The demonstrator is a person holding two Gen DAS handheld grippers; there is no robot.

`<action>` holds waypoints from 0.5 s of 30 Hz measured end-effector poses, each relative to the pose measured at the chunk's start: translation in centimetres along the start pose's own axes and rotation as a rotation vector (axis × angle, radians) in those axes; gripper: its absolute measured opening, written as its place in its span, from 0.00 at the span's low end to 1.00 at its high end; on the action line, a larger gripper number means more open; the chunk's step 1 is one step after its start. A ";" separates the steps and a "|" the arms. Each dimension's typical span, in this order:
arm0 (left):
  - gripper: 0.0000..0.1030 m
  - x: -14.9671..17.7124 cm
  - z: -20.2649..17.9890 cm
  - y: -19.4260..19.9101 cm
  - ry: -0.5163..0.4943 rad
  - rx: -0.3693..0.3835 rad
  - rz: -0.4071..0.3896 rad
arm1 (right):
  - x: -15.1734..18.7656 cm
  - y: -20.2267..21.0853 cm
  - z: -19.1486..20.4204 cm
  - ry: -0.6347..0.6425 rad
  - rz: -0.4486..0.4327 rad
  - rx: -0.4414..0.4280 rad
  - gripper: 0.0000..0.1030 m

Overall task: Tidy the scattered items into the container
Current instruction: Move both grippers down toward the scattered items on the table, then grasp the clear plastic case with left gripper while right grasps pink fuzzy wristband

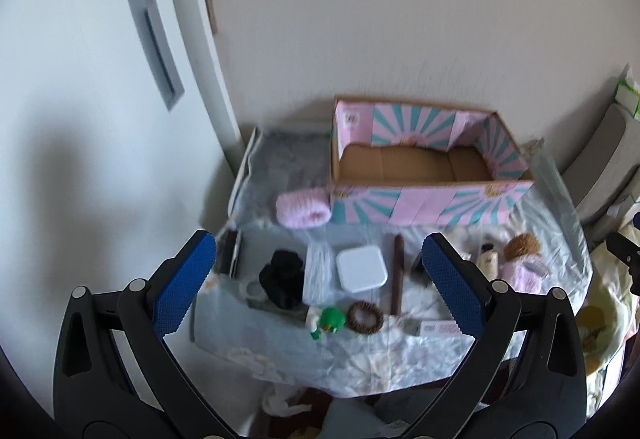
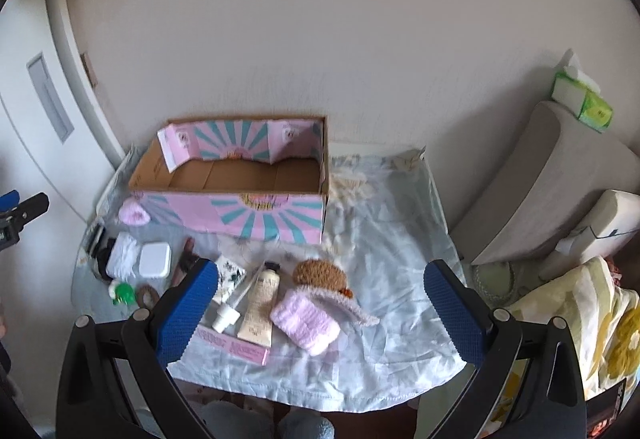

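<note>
Against the wall at the back of the bench point(image 2: 384, 223), which is draped in a pale blue cloth, the cardboard container point(image 2: 256, 209) stands open and looks empty, its brown floor bare and its outside printed in pink and teal rays. Nothing appears to be tidied yet, so I judge the task to be at its start: both tools hang above the near edge with no item chosen.

Each pair of jaws stands wide apart and holds nothing, on the left gripper point(image 1: 318, 285) and on the right gripper point(image 2: 320, 311) alike.

The scattered items lie in front of the container, in two loose groups. Nearest the right gripper are a fluffy pink cloth point(image 2: 306, 321) with a brown plush toy point(image 2: 320, 273) just behind it, then a cream tube point(image 2: 260, 309) and a white pump bottle point(image 2: 234, 303) lying side by side on a flat pink box point(image 2: 236, 347). Under the left gripper lie a white square case point(image 1: 362, 267), a black object point(image 1: 282, 275), a brown stick point(image 1: 398, 273), a brown ring point(image 1: 365, 316) and a small green toy point(image 1: 330, 320); a pink roll point(image 1: 304, 207) touches the container's corner.

The next move probably calls for dropping one open gripper over a soft, near item, such as the pink cloth, and closing on it.
</note>
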State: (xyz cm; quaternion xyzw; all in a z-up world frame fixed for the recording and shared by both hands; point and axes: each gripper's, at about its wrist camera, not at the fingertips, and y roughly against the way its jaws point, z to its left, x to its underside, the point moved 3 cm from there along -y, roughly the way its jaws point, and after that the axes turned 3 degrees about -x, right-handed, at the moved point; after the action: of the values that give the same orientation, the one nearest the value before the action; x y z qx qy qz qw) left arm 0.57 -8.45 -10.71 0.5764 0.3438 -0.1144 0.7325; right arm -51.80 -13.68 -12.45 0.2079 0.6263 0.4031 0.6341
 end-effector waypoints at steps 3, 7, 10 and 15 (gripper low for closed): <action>0.99 1.1 -0.1 -1.4 -0.021 -0.009 0.007 | 1.3 -1.2 0.1 0.036 0.024 -0.004 1.00; 0.99 2.4 -0.6 -3.7 -0.035 0.008 0.033 | 3.2 -3.2 0.4 0.088 0.061 -0.007 1.00; 0.99 3.3 -1.0 -5.8 -0.041 0.017 0.056 | 4.6 -4.7 0.4 0.115 0.084 -0.017 1.00; 0.99 4.3 -0.8 -9.3 -0.009 0.050 0.091 | 6.7 -7.6 -0.2 0.114 0.147 -0.020 1.00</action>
State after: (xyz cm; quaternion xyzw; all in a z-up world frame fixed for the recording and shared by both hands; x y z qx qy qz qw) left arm -1.80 -9.61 -20.58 0.6092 0.3108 -0.0920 0.7237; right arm -50.79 -13.03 -22.48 0.2238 0.6402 0.4659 0.5684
